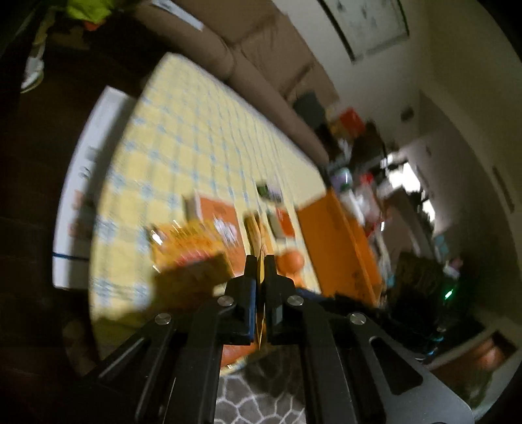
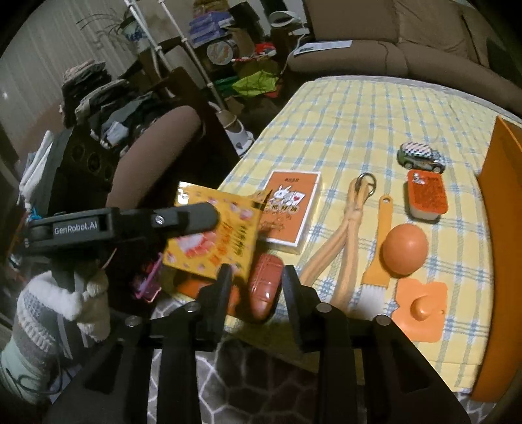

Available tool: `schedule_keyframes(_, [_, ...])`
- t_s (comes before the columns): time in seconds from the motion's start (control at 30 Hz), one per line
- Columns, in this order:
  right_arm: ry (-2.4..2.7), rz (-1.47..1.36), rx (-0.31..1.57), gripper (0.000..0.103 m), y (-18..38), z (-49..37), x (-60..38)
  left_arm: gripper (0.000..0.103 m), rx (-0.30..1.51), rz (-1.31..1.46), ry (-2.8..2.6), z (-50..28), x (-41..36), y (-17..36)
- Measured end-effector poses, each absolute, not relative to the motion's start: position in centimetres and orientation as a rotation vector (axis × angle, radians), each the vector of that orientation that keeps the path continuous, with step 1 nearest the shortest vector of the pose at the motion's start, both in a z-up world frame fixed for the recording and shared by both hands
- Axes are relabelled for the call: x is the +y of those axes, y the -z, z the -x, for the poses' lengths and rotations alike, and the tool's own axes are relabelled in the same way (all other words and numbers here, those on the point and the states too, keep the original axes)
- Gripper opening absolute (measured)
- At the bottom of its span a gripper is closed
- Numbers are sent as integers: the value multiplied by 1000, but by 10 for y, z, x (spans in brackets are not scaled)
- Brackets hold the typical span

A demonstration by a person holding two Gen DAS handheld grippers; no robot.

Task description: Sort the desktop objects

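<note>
Orange-yellow and crinkly, the snack packet (image 2: 215, 238) hangs clamped by its edge in the left gripper (image 1: 260, 270) over the table's near-left corner, while the right gripper (image 2: 256, 280) stands apart around the red sausage (image 2: 266, 287) without visibly pressing it. I'd keep the packet lifted clear before closing on the sausage. The near table edge (image 2: 326, 358) is close; open checked cloth lies far, and the orange bin (image 2: 502, 228) waits right.

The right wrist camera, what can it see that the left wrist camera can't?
Only the right wrist view shows the sausage between the open right tool, plus the brush and looped cord. Only the left wrist view shows the framed picture on the wall. Both show the left tool shut on the yellow packet, the card box and orange ball.
</note>
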State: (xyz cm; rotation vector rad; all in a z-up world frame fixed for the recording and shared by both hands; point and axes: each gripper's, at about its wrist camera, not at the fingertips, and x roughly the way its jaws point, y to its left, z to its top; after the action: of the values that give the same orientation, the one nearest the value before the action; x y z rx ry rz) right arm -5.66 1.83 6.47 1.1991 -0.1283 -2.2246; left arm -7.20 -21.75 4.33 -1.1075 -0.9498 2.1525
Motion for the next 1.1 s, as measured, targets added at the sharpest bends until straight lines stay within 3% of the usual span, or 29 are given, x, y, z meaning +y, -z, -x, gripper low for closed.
schedule_keyframes(0.03, [2224,-1203,-154,46,-66,60,21,4,-990,1090,-2168,72,-226,-44])
schedule_keyframes(0.13, [2203,-1205,-223,46,-71,76,21,4,-1117,1061,-2180,73,-251,-37])
schedule_keyframes(0.3, [2097,-1260,-347,46,-59,109,8,4,-1112,1142,-2191,81,-251,-22])
schedule_keyframes(0.53, [1964,-1343,-657,44,-28,142,17,4,-1137,1231,-2208,84,-257,-3])
schedule_keyframes(0.9, [1898,-1392,-567,38,-32,143,-13,5,-1129,1323,-2181,84,-251,12])
schedule_keyframes(1.03, [1878,-1445,-505,13,-28,147,-25,5,-1133,1331,-2170,83,-250,15])
schedule_keyframes(1.1, [1889,-1457,-491,13,-24,147,-26,5,-1130,1331,-2168,83,-249,15])
